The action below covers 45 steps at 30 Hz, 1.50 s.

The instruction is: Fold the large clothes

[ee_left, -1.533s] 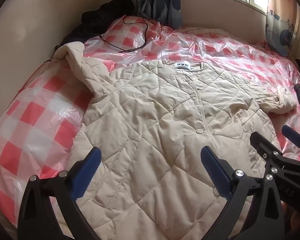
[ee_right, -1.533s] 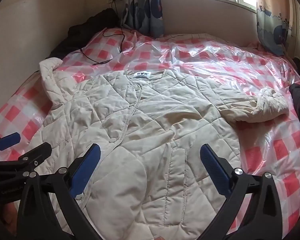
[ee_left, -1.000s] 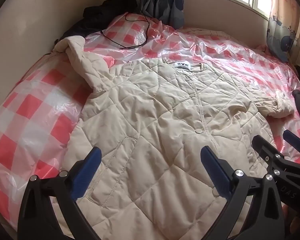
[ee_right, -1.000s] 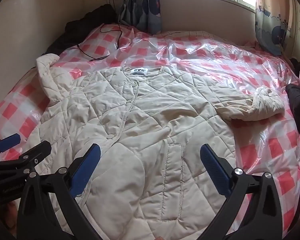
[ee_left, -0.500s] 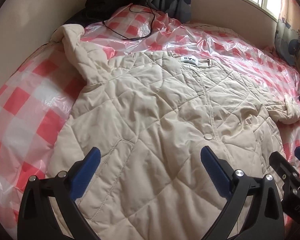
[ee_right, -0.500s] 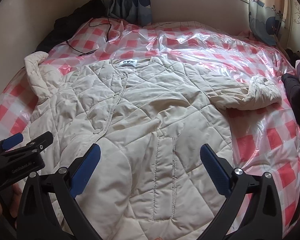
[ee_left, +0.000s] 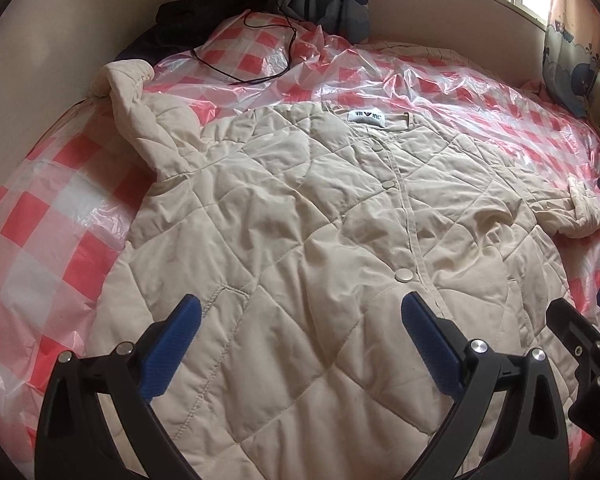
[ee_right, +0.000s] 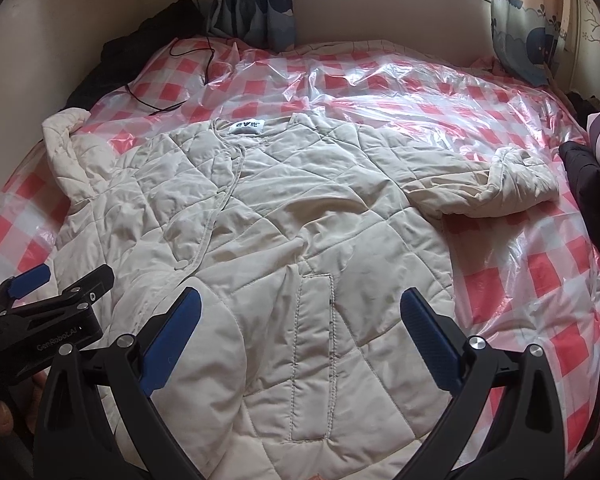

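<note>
A large cream quilted jacket (ee_left: 300,220) lies front up and buttoned on the bed, collar label away from me; it also shows in the right wrist view (ee_right: 284,216). Its left sleeve (ee_left: 140,120) bends up toward the wall. Its right sleeve (ee_right: 500,184) lies crumpled out to the right. My left gripper (ee_left: 300,344) is open and empty above the lower left front. My right gripper (ee_right: 300,340) is open and empty above the right pocket (ee_right: 312,352). Each gripper shows at the edge of the other's view.
The bed is covered by a red-and-white checked sheet under clear plastic (ee_right: 420,96). A black cable (ee_left: 260,52) and dark clothes (ee_left: 204,12) lie at the far left corner. Dark items (ee_right: 588,184) sit at the right edge. Wall on the left, window and curtains behind.
Both grippers have moved forward and lower over the jacket, which now fills more of each view. Both stay open. The jacket has not moved.
</note>
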Motion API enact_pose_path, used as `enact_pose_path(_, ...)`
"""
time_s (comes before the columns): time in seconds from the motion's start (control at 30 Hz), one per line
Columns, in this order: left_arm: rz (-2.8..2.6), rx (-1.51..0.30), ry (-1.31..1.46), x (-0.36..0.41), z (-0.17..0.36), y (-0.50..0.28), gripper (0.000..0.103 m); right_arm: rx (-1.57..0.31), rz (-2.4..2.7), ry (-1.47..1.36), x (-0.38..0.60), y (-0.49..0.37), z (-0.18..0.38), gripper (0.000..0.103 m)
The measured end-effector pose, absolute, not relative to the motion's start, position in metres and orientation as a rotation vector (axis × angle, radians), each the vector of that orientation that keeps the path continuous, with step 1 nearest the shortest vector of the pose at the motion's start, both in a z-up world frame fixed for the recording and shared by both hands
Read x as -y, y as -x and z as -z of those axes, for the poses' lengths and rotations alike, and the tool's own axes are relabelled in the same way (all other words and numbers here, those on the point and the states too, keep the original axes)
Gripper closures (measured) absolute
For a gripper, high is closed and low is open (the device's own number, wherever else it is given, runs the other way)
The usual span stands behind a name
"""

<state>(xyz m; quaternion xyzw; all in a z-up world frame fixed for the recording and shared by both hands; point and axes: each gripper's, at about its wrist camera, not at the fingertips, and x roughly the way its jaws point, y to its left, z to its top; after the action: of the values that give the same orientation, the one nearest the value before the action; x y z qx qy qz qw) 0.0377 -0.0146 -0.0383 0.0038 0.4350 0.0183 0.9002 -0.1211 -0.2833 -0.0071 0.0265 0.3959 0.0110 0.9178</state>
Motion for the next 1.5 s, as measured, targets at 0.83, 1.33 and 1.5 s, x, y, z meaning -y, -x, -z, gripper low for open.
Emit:
enact_pose_path(0.83,-0.047,-0.886,-0.014,0.008,0.032,-0.034,0.007,-0.801,-0.005,-0.019,0.284,0.120,0.003,0.007)
enact_pose_path(1.33,-0.046,-0.882,-0.021,0.014,0.031,-0.035,0.007,-0.784,0.010,0.009,0.278,0.124,-0.004,0.007)
enact_pose_path(1.5,-0.047,-0.882,-0.022,0.015,0.030,-0.035,0.007,-0.786,0.010,0.008,0.277,0.125,-0.003,0.007)
